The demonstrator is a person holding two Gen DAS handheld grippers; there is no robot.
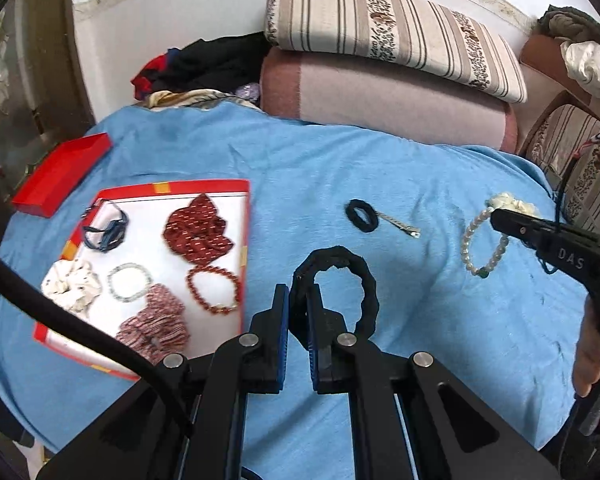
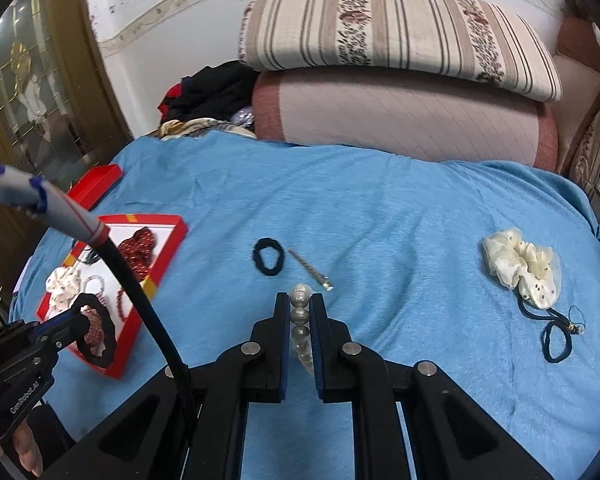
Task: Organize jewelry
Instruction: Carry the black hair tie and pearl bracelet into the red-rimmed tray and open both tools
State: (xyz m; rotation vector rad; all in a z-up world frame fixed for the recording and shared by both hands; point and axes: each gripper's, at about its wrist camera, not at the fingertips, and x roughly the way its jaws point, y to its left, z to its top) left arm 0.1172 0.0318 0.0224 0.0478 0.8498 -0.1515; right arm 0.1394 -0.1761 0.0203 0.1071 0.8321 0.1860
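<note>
Your left hand-held gripper is clamped on a black hair tie, just right of the red tray. Right hand-held gripper pinches a pearl bracelet above the blue bedspread.

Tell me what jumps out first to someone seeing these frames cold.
Both grippers are loaded: the left gripper pinches a black scrunchie and the right gripper clamps a pearl bracelet above the blue cloth. At the left lies a red tray already holding scrunchies and bead bracelets. Loose on the cloth are a small black hair tie, a hair clip beside it, and a cream scrunchie at the right.
</note>
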